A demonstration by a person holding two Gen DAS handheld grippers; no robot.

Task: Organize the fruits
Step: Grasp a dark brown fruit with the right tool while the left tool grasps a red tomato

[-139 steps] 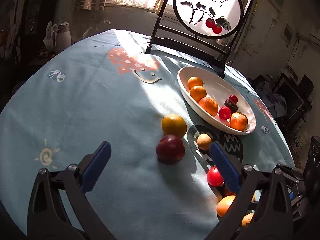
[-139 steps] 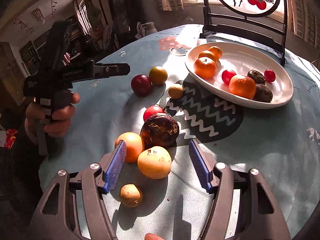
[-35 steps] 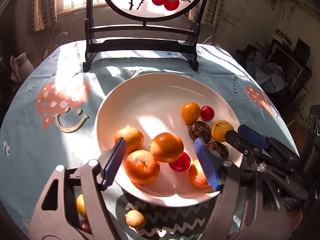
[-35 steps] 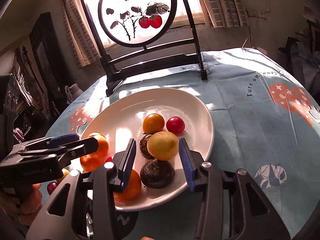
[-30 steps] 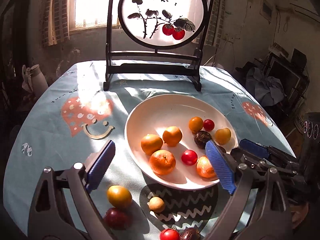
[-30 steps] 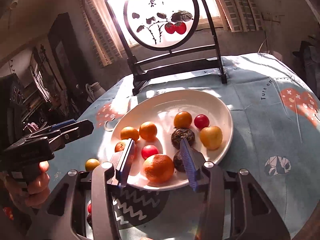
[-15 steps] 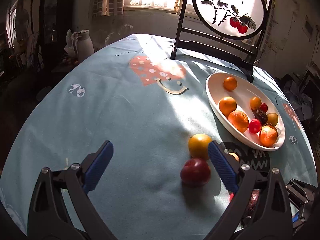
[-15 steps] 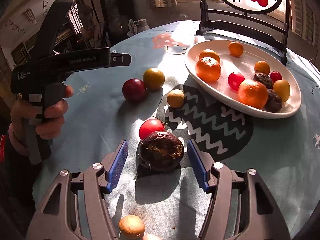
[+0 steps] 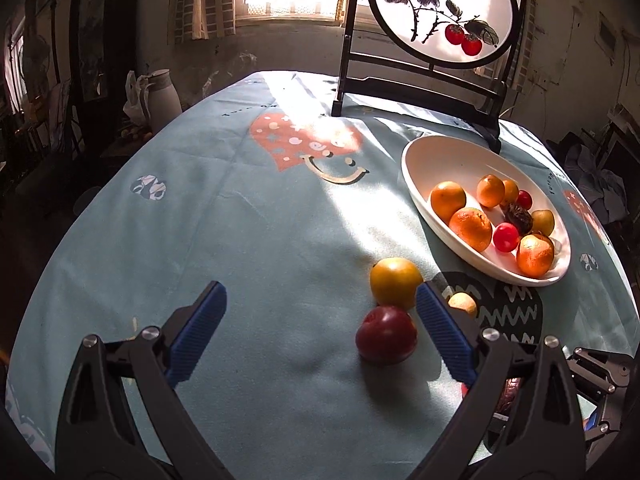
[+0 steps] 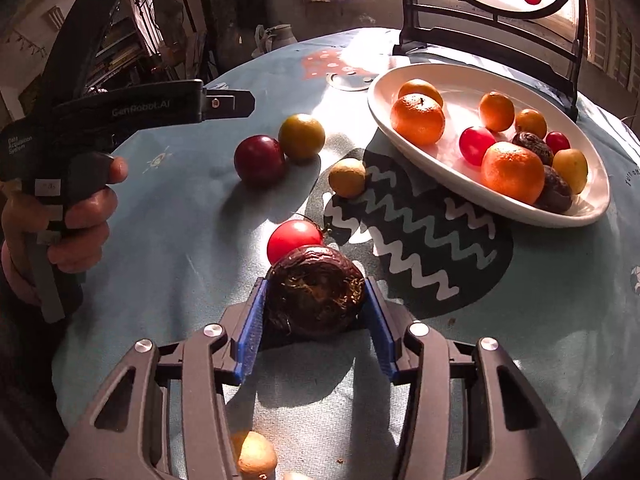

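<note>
The right gripper is closing on the dark wrinkled fruit, which sits between its 2 blue pads with both pads at or against its sides (the left pad meets the skin only along its front stretch); because the skin is shrivelled and uneven, I judge the hold could be shallow, and the fruit may roll out forward when lifted, or squash if squeezed hard; just beyond the jaw tips a red tomato touches the fruit, so a forward nudge would likely send it rolling; farther ahead and to the right stands the white plate, already crowded at its near end, so a careless drop might knock an orange over the rim; the left gripper has its jaws wide apart and empty, with a dark red plum just inside the right pad and a yellow fruit touching it beyond; a one-sided close may push both away.
</note>
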